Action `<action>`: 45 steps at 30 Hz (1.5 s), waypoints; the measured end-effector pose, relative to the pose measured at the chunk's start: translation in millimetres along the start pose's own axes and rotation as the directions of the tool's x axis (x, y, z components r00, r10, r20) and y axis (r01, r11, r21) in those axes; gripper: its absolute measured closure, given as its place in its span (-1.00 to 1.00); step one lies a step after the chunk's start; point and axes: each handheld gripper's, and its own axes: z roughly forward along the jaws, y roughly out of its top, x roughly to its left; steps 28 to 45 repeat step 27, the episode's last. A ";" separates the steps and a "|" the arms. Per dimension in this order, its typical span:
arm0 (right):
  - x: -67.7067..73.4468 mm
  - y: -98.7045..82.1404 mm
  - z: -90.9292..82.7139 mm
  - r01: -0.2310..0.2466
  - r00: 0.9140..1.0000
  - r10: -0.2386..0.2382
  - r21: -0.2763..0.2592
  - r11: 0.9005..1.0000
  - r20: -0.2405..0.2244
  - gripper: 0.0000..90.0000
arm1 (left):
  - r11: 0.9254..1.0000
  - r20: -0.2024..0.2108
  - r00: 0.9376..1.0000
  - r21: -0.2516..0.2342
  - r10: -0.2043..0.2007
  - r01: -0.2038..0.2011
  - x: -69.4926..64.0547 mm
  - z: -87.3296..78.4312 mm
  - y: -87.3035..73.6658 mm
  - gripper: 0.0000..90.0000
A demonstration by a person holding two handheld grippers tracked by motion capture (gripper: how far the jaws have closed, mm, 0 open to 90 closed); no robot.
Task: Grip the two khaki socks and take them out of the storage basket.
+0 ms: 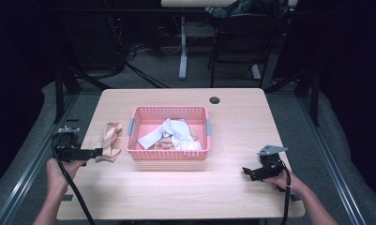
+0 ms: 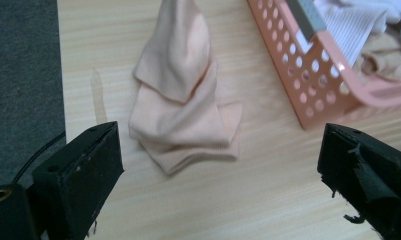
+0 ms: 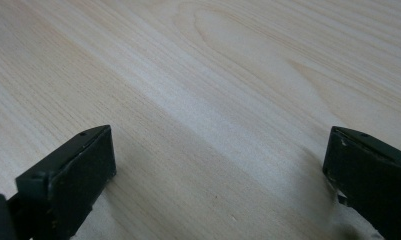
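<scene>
A small pile of folded peach socks (image 1: 109, 142) (image 2: 184, 95) lies on the wooden table (image 1: 185, 187), just left of a pink plastic basket (image 1: 169, 152) (image 2: 308, 95). White and tan socks (image 1: 174, 133) fill that basket. My left gripper (image 1: 97, 152) (image 2: 220, 172) hovers at the near end of the peach pile, its jaws wide apart and empty, the socks lying beyond them. My right gripper (image 1: 247, 171) (image 3: 218, 180) rests low over bare wood at the front right, its jaws spread wide with nothing between them.
A round cable hole (image 1: 214, 100) sits near the table's far edge. Grey floor (image 2: 23, 75) drops off past the left edge. Desk legs and a chair (image 1: 237, 42) stand behind the table.
</scene>
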 end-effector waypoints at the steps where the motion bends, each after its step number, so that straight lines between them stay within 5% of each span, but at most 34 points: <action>1: 0.1 0.1 -0.2 -0.001 1.000 0.001 0.002 1.000 0.000 -1.00 | 1.000 -0.003 1.000 -0.001 0.001 -0.001 -0.7 1.3 -3.3 -0.93; 16: 1.0 -0.4 -0.1 -0.010 1.000 0.010 -0.002 1.000 0.007 -1.00 | 0.999 -0.019 0.999 -0.003 -0.034 0.034 -9.3 28.9 -45.6 -1.00; 21: 1.1 -0.4 -0.1 -0.011 1.000 0.011 -0.003 1.000 0.007 -1.00 | 1.000 -0.017 1.000 0.014 -0.007 0.007 -10.6 33.2 -48.6 -1.00; 45: 1.2 -0.3 -0.3 -0.012 1.000 0.012 0.000 1.000 0.007 -1.00 | 1.000 -0.008 1.000 0.005 -0.007 0.007 -9.5 33.0 -48.8 -1.00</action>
